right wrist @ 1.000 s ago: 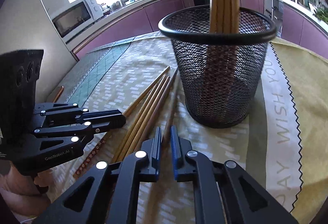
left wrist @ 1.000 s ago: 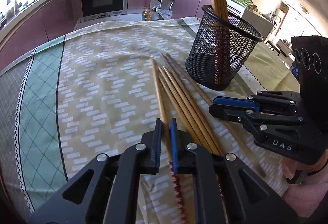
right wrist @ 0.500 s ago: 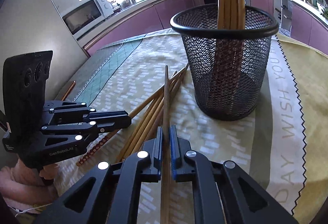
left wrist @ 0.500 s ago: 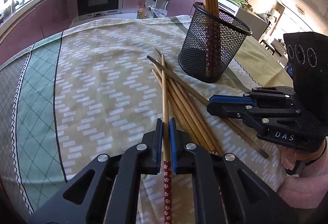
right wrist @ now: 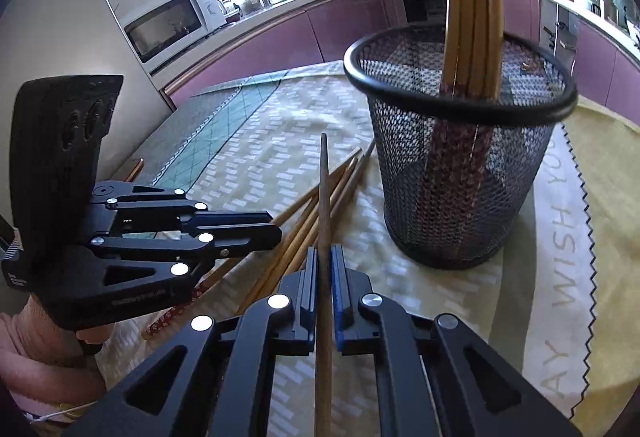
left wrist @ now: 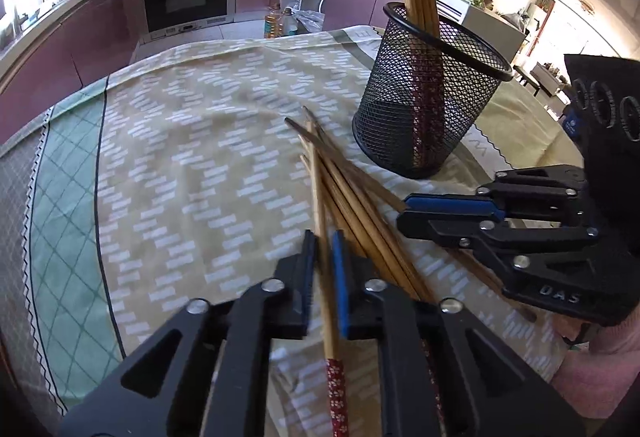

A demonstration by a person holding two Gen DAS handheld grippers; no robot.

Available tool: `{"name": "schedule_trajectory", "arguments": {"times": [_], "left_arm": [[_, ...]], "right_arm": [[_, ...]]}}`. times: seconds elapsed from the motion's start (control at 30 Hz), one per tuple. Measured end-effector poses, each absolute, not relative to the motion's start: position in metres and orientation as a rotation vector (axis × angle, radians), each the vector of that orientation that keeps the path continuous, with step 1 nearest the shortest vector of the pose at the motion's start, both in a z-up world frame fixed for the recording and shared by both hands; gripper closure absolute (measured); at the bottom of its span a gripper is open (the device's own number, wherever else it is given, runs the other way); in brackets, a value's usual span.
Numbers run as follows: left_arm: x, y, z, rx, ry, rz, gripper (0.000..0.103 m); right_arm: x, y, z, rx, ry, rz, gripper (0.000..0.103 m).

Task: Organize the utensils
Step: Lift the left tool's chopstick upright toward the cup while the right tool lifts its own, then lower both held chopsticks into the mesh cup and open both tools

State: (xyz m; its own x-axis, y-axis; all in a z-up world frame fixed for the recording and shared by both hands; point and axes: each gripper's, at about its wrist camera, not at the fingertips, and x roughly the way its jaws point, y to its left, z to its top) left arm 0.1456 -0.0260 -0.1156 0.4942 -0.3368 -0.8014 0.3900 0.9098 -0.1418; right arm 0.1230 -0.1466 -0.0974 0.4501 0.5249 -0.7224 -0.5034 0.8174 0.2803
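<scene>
Both claws clenched — left claw (left wrist: 323, 249) & right claw (right wrist: 325, 265) each grip one bamboo chopstick. Black mesh cup (right wrist: 460, 173) sits upper right of frame; right chopstick (right wrist: 324, 205) points up-frame, nearer.

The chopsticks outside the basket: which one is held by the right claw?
The chopstick clamped in the right claw; its thin tip points toward the mesh basket and stands above the loose chopsticks lying on the tablecloth.
</scene>
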Motion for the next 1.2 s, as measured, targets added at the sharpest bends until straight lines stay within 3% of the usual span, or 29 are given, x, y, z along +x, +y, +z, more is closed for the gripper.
{"name": "schedule_trajectory", "arguments": {"times": [0.8,1.2], "left_arm": [[0.103,-0.006,0.006,-0.1,0.648,-0.644,0.095],[0.124,-0.015,0.055,-0.142,0.521,-0.652,0.095]], "right_arm": [[0.097,-0.196,0.002,0.058,0.57,0.633,0.097],[0.103,-0.215,0.052,0.053,0.452,0.621,0.097]]}}
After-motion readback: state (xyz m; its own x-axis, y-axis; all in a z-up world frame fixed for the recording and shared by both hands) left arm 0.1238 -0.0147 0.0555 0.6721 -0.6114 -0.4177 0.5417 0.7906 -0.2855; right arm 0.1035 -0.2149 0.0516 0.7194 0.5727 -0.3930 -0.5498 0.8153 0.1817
